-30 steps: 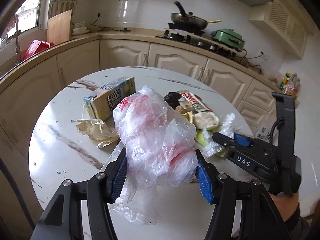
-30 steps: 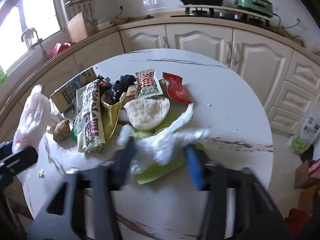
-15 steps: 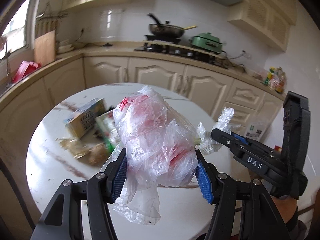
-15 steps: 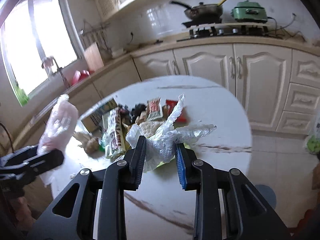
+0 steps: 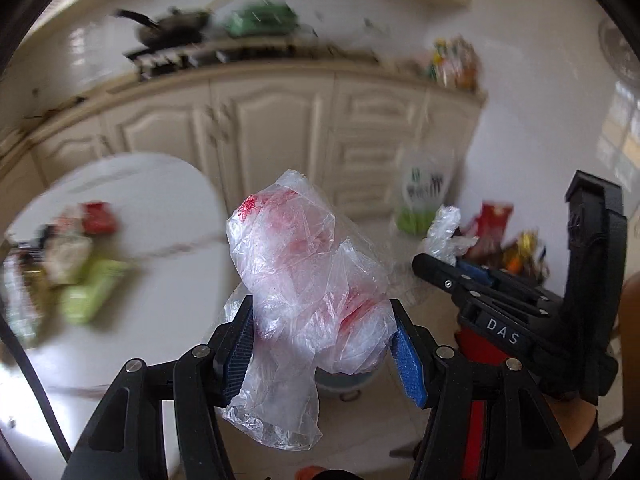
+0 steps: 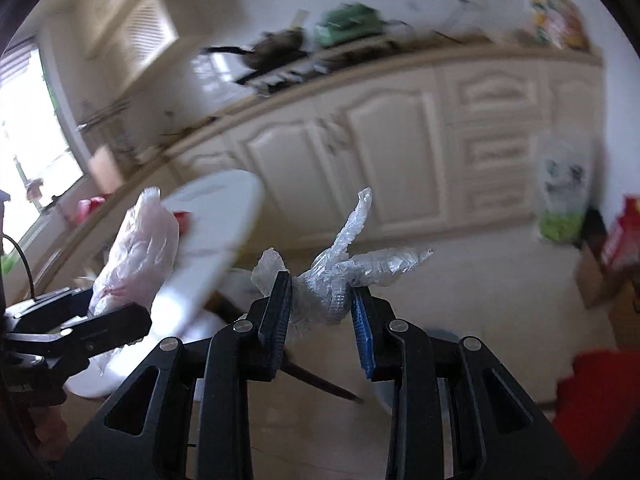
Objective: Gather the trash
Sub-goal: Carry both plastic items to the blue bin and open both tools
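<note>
Left gripper: the black two-finger left gripper with blue pads (image 5: 323, 342) was clamped about halfway open on a crumpled clear plastic bag with red print (image 5: 310, 280), which bulged up above the fingers and hung below them.
Right gripper: the matching right gripper (image 6: 320, 316) pinched a twisted strip of clear plastic film (image 6: 352, 268), with its jaws near together; they had just closed a little further on it.
Landmark: the round white marble-patterned table (image 5: 132, 200).
Trash held: both pieces were off the table, beyond its right edge, above the pale floor.
Trash left: blurred wrappers, green and red (image 5: 80, 252), lay on the table's left part.
Step in hand: probably carrying both pieces to a bin; none was clearly seen.
Doing it well: keep both grips firm and let go only once over the bin, since light film drifts.
Edges: the table rim lay just left of the bag.
Open room: the floor right of the table looked free as far as the cream cabinets (image 5: 280, 140); bags and boxes (image 5: 496, 236) crowded the far right corner.
</note>
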Demonstrator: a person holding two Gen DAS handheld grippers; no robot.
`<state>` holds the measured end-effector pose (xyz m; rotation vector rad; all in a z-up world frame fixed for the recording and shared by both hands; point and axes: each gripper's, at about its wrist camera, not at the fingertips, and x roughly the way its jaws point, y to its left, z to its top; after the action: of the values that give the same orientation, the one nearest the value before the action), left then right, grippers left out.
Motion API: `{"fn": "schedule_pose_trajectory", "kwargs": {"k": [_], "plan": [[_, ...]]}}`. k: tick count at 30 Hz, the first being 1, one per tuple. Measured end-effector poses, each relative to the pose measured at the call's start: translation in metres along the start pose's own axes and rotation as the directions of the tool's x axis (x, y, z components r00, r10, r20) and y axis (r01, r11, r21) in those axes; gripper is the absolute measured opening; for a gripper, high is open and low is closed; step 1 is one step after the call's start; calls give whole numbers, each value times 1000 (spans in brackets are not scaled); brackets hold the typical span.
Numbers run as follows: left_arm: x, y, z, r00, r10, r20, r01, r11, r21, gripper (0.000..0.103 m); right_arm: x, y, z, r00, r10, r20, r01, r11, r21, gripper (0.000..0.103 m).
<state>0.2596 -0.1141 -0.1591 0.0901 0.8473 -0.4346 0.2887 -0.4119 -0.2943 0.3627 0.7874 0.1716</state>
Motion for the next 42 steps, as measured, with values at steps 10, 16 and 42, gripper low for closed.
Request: {"fn": "schedule_pose_trajectory", "kwargs": {"k": [10, 16, 42], "plan": [[190, -26, 12, 966, -86, -244, 99, 994, 40, 62, 88, -115, -69, 974, -101, -203, 130, 982, 135, 28], [270, -10, 39, 951, -24, -307, 50, 996, 75, 83, 140, -156, -101, 954, -99, -283, 152, 973, 171, 28], [-43, -70, -12, 950, 218, 223, -224, 974, 4, 97, -35, -36, -16, 991, -131, 40, 127, 988, 91, 103]]}}
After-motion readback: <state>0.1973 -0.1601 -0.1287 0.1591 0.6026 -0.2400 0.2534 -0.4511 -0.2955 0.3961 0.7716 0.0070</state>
